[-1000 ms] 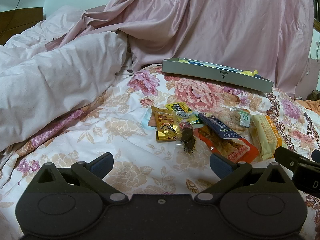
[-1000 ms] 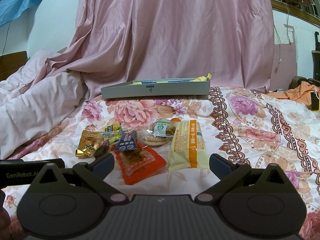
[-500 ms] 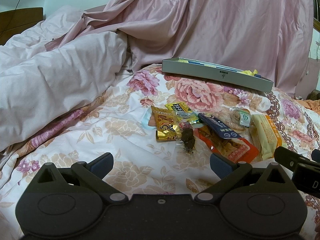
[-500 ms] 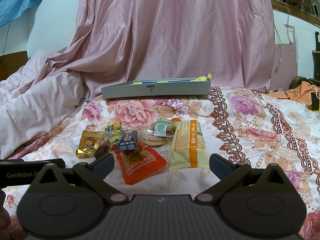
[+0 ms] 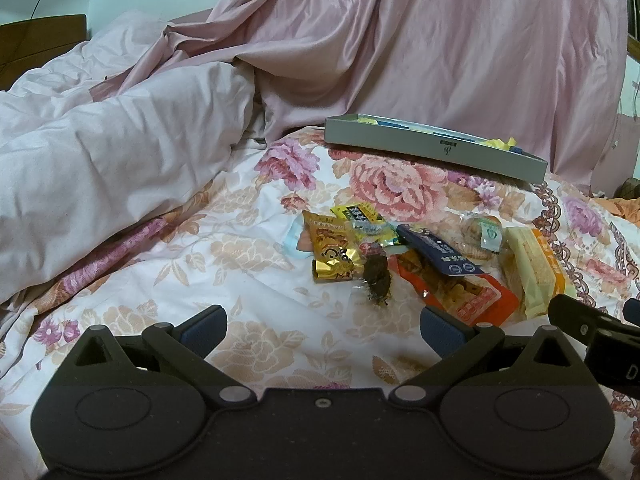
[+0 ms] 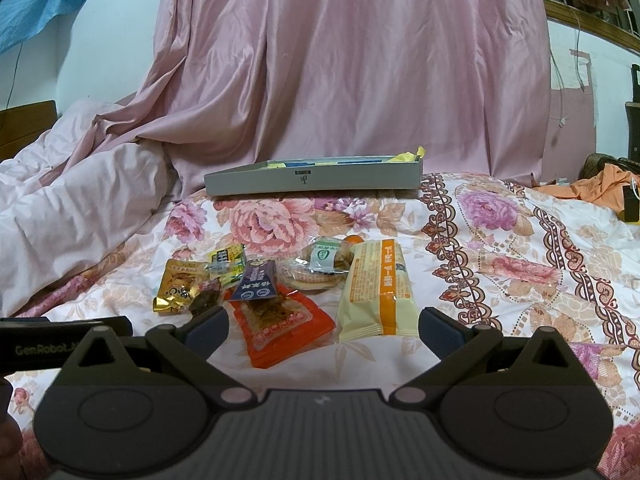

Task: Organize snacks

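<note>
Both tongs, left [image 5: 322, 322] and right [image 6: 322, 322], spread wide and empty; snacks [image 6: 280, 280] piled at 12 o'clock, tray [image 6: 314, 180] beyond on the bed [image 6: 500, 248].

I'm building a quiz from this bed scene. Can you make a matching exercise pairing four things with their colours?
Things:
1. box
2. long biscuit pack
3. flat pouch nearest the right tongs
4. drape behind the box

Colours:
a. pink
b. pale yellow with an orange stripe
c. grey
d. orange-red

Pairs: 1-c, 2-b, 3-d, 4-a
</note>
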